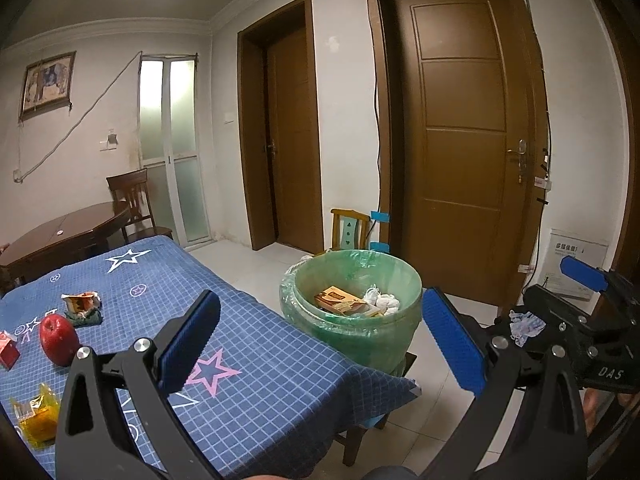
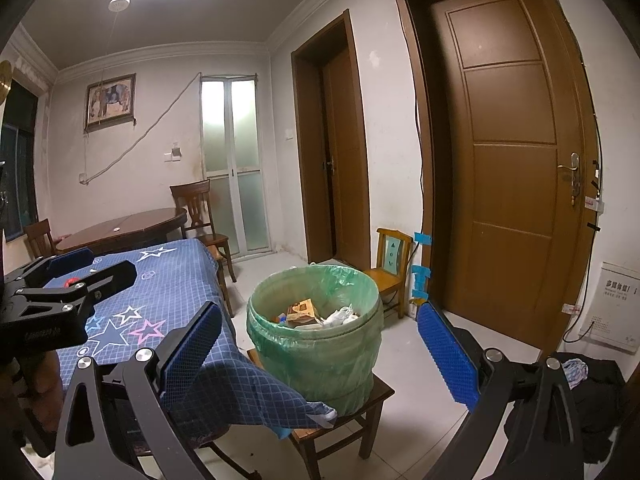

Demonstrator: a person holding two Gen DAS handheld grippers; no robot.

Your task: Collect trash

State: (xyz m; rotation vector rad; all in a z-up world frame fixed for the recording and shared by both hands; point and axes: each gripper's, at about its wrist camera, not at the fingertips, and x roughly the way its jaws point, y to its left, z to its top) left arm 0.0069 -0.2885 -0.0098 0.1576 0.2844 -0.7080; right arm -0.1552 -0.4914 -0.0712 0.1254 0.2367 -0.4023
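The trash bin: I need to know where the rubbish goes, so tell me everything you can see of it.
The trash bin is a round, upright tub lined with a translucent green plastic bag folded over its rim. It stands on a small wooden stool beside the corner of the blue star-patterned tablecloth. It is open, with no lid, and partly filled: a brown printed carton and crumpled white tissue lie inside. Neither gripper touches it.

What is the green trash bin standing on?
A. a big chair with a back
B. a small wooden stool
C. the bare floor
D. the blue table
B: the right wrist view shows the trash bin sitting on a small wooden stool, beside the blue-clothed table rather than on it.
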